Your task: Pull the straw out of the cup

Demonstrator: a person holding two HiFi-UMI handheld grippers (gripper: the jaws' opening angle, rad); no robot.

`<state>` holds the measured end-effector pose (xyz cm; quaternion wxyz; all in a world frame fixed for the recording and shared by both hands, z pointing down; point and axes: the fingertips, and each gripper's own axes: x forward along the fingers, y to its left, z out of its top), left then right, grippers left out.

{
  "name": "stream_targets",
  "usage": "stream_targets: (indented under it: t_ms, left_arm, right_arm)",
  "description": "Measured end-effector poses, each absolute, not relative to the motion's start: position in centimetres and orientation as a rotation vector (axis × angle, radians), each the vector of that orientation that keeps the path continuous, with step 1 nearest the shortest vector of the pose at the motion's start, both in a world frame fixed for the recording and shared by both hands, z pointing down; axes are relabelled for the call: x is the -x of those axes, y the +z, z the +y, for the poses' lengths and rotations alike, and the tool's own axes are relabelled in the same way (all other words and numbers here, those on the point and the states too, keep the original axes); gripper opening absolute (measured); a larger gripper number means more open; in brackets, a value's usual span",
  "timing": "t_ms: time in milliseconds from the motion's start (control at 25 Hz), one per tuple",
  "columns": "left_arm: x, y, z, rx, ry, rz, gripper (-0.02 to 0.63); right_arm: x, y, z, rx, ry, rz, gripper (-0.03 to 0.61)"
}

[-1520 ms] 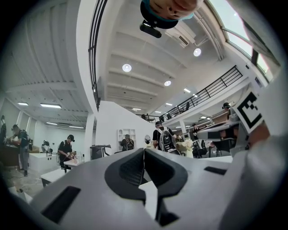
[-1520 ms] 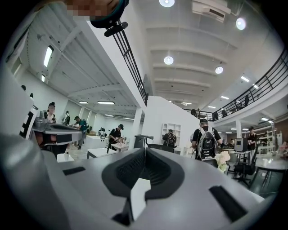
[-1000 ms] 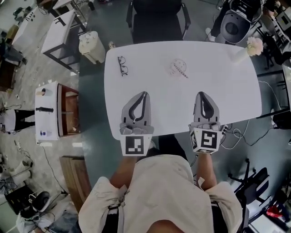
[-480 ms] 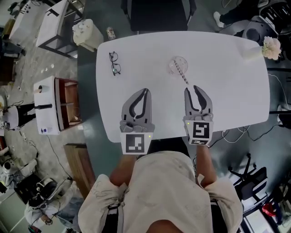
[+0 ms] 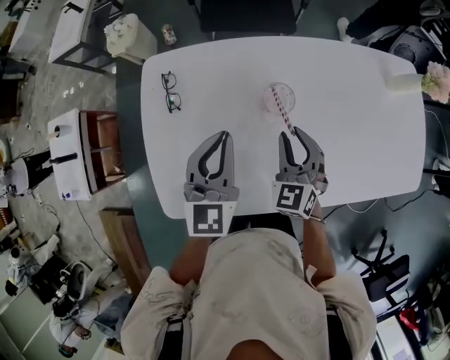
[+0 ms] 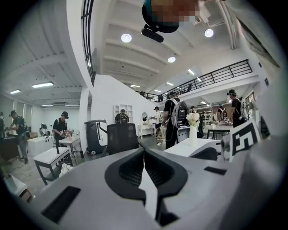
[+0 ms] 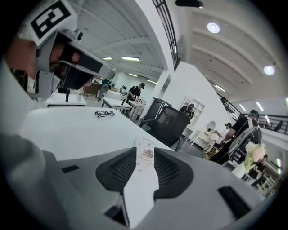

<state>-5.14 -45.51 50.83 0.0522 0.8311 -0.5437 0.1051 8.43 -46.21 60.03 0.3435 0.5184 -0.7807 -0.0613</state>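
Observation:
A clear cup [image 5: 279, 98] stands on the white table [image 5: 358, 148], with a red-and-white striped straw [image 5: 285, 114] leaning out of it towards me. My right gripper [image 5: 290, 133] is just short of the cup and open. Its jaws have just been opening, and the straw's near end reaches their tips, ungripped. In the right gripper view the cup [image 7: 145, 154] shows through the gap between the fingers. My left gripper [image 5: 224, 134] hovers over the table to the left of the cup. It is shut, its tips meeting [image 6: 144, 151] with nothing in them.
A pair of glasses [image 5: 171, 91] lies at the table's far left. A vase of pale flowers [image 5: 416, 80] stands at the far right corner. A dark office chair [image 5: 246, 13] sits behind the far edge. People stand about the room beyond.
Both grippers have moved forward over the table, the right one closing in on the cup. The right jaws went from shut to open. The left jaws stayed shut.

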Motion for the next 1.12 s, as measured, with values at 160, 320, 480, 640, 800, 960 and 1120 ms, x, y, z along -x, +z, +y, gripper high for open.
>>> stream_targets:
  t_ms: [160, 320, 480, 640, 800, 960, 1120]
  left_arm:
    - [5.1, 51.4, -46.0, -2.521, 0.313, -1.645, 0.005]
    - [5.0, 51.5, -46.4, -2.523, 0.302, -1.636, 0.006]
    - [5.0, 51.4, -46.6, -2.574, 0.342, -1.625, 0.006]
    - [5.2, 51.1, -46.4, -2.575, 0.309, -1.629, 0.006]
    - [5.5, 50.6, -46.1, -2.569, 0.291, -1.632, 0.006]
    - [5.7, 49.9, -45.5, -2.581, 0.301, -1.622, 0.005]
    - [6.1, 48.9, -44.7, -2.584, 0.255, -1.634, 0.006]
  right_arm:
    - [-8.2, 60.7, -46.3, -1.308, -0.25, -1.971, 0.091]
    - [-8.1, 60.7, -46.6, -1.295, -0.3, -1.941, 0.059]
    - [-7.9, 60.5, -46.6, -1.294, -0.303, -1.942, 0.04]
    - [-7.6, 60.2, -46.3, -1.303, -0.306, -1.945, 0.032]
    - [-7.5, 59.5, -46.1, -1.312, -0.311, -1.947, 0.028]
    - [-7.3, 58.4, -45.6, -1.331, -0.311, -1.952, 0.025]
    - [-6.9, 57.1, -44.8, -1.364, -0.314, -1.96, 0.023]
